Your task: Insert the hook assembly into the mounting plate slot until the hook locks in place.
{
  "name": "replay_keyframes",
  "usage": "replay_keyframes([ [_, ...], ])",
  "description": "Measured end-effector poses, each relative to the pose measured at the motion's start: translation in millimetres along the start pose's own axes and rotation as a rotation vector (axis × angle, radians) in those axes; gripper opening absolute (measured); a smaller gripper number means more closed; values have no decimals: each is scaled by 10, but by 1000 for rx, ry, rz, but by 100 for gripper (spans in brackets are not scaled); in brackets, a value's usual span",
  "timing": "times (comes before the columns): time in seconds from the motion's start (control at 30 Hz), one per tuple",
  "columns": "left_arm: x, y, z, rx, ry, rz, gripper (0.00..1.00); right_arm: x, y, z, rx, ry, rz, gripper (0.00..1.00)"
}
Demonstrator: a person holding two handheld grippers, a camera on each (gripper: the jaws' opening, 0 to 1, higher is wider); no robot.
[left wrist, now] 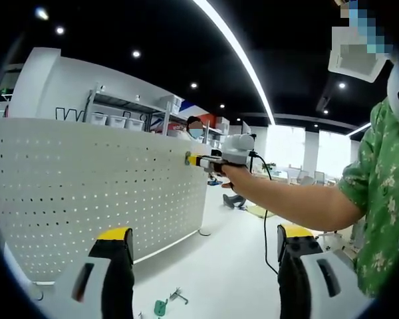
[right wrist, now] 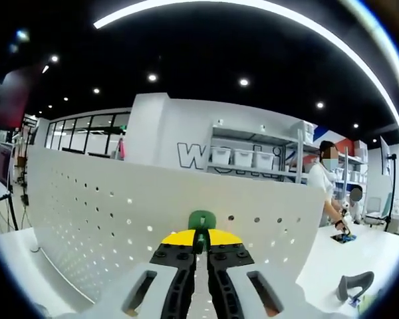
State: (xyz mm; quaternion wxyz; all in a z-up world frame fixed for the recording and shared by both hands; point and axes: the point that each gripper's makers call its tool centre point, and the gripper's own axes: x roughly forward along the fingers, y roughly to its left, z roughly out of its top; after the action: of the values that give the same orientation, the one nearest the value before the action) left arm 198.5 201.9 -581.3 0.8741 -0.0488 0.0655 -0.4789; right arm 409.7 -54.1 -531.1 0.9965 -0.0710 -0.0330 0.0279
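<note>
My left gripper (left wrist: 205, 247) hangs low with jaws spread wide, my right gripper (right wrist: 199, 247) outstretched, jaws pinched nearly together.

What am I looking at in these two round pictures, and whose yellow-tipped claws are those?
There is no robot here: a person holds a two-jaw gripper in each hand, and a fisheye camera rides on each, looking along its jaws.

In the left gripper view, the left gripper stands open, holding nothing. Beyond it you see the person's arm pressing the right gripper against a white pegboard, the perforated mounting plate standing on a white table. A green hook and a metal hook lie on the table.

The right gripper view looks from that other tool. Its jaws are shut on a green hook piece right at the pegboard's holes. Whether it has locked in, I cannot tell.

Shelves with bins stand behind.
</note>
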Motion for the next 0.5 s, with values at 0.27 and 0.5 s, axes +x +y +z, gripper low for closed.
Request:
replay_keyframes([
  [0.27,9,-14,-13,1,3,-3,92,-25,-21,-86,21,19,0,8],
  [0.5,9,-8,-20,0,2,-2,92,-69,-4,-70,27,11,1,13],
])
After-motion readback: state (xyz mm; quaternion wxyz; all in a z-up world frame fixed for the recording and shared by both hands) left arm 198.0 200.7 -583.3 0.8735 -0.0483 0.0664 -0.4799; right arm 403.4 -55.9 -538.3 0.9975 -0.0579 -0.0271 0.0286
